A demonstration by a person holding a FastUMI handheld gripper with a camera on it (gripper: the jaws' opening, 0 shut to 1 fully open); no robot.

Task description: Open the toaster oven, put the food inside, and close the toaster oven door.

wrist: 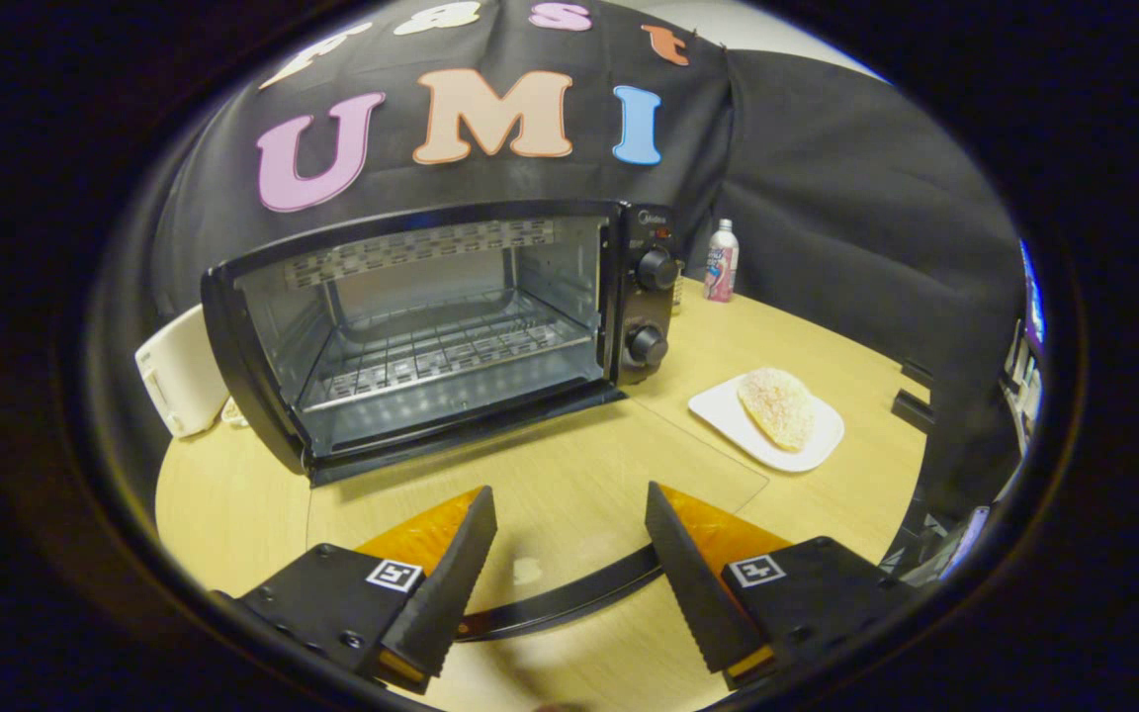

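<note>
A black toaster oven [629, 297] stands on the wooden table [223, 504] beyond my fingers. Its glass door [569, 445] is folded fully down and lies flat toward me, and the wire rack [451, 351] inside is bare. The door's black handle bar [569, 597] runs low between my two fingers. A flat, pale piece of food [777, 405] rests on a white plate [718, 407] to the right of the oven, ahead of my right finger. My gripper [568, 492] hovers over the door, open, with nothing between its fingers.
Two black knobs [651, 307] sit on the oven's right panel. A small bottle [721, 260] is behind the oven's right side. A white appliance [179, 371] sits close against the oven's left side. Dark gear [916, 405] lines the table's right edge.
</note>
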